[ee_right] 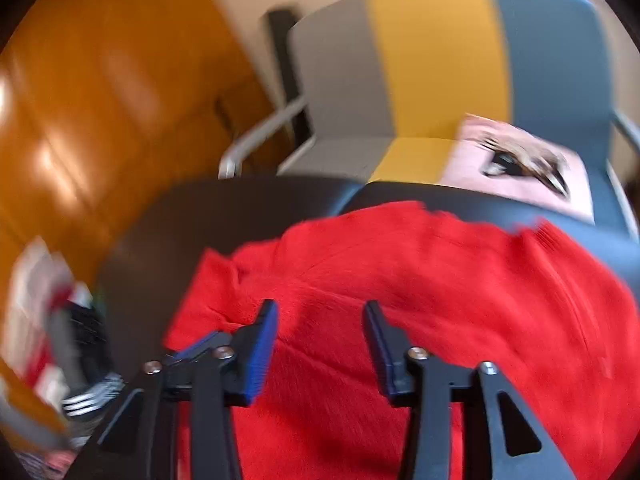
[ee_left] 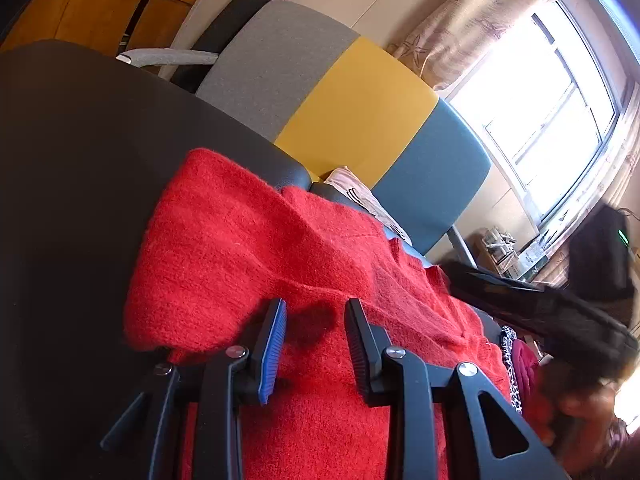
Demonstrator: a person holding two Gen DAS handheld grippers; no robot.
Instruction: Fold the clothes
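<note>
1. the left gripper (ee_left: 316, 312) stands in the lower middle of the left wrist view. its jaws are apart with a clear gap, and nothing is between them. only red knit and a dark shadow show in the gap. the lower parts of its black arms are cut off by the bottom edge.
2. the right gripper (ee_right: 320, 316) stands in the lower middle of the right wrist view. its jaws are wide apart and hold nothing. this whole view is smeared by motion blur, so fine detail is hard to read.
3. the red sweater (ee_left: 248, 248) lies spread on the black table (ee_left: 80, 160) under both grippers. in the left view one rounded end of it reaches toward the left of the frame, and its lower part is cut off at the bottom. i cannot tell which part is a sleeve.
4. at the right edge of the left view a dark blurred shape (ee_left: 560, 320) crosses the frame. it may be the other gripper, but i cannot tell for sure. below it a blurred hand (ee_left: 580, 408) shows, partly cut off.
5. behind the table is a chair (ee_left: 360, 112) with grey, yellow and blue stripes. a pale pink garment (ee_right: 520, 160) with a dark print lies on its seat, and the print is too blurred to read.
6. in the lower left of the right view some striped and red things are too blurred to name.
</note>
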